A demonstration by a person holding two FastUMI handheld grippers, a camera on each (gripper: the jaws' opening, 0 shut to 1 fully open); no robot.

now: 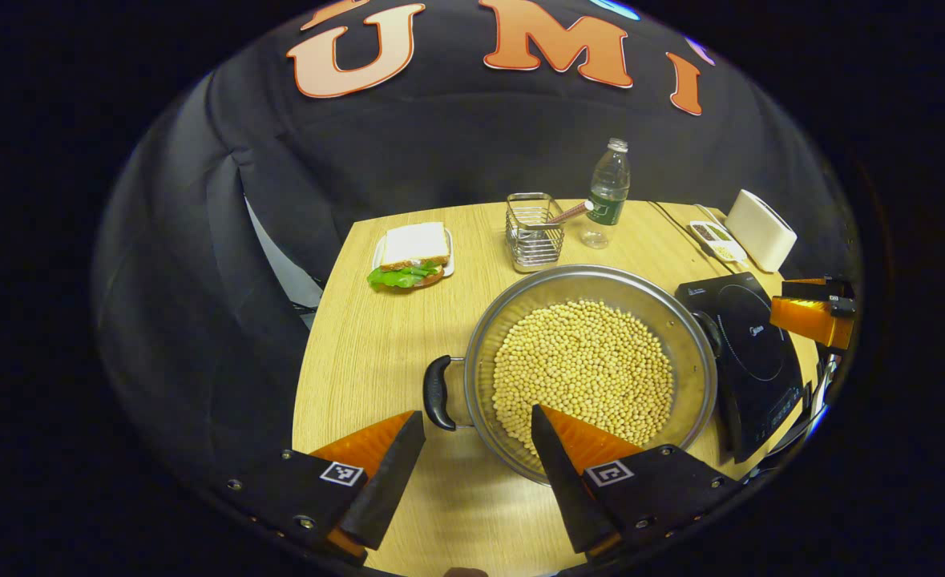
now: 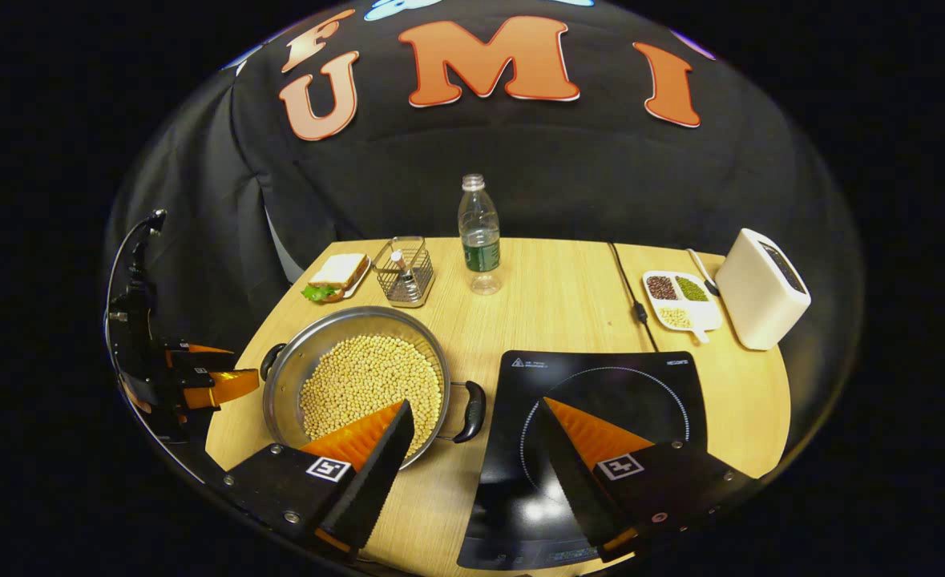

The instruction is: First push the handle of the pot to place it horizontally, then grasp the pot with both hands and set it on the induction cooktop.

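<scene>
A steel pot full of pale beans sits mid-table, its black handles pointing left and right. The black induction cooktop lies just right of it. My left gripper is open, its fingertips either side of the pot's left handle in the image. In the right gripper view, the pot is to the left and the cooktop ahead. My right gripper is open, with the pot's near handle showing between its fingertips. The left gripper hangs beyond the pot's far side.
On the wooden table stand a sandwich on a plate, a wire basket, a plastic bottle, a divided dish of beans and a white box-shaped appliance. A black cable runs to the cooktop.
</scene>
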